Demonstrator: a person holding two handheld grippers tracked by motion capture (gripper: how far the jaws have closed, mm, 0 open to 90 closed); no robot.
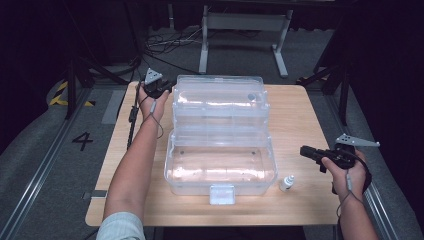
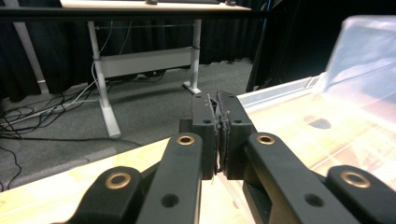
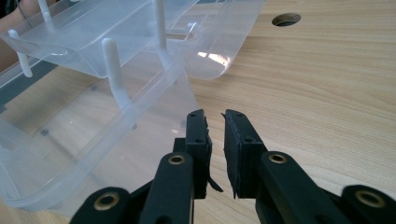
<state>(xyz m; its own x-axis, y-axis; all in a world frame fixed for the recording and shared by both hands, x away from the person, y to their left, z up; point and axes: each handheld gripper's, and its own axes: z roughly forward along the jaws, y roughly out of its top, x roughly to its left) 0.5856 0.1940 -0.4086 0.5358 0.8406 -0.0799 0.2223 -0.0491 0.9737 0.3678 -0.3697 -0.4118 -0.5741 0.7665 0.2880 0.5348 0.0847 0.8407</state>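
Left gripper (image 1: 167,88): at the far left corner of the table (image 1: 300,110), just beside the raised lid (image 1: 217,97); jaws clenched pad to pad, nothing between them. Clear box (image 1: 220,165): mid-table, standing open, lid tilted back, latch (image 1: 222,194) at the near edge. Small bottle (image 1: 287,183): upright, just right of the box. Right gripper (image 1: 303,151): near the box's right end, apart from it; jaws slightly parted, holding nothing

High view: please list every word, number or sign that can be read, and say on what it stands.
"4": a dark number on the grey floor left of the wooden table.
Yellow-and-black stripes: a warning mark on the floor, no words.
The small white bottle and the clear plastic box: no text readable.
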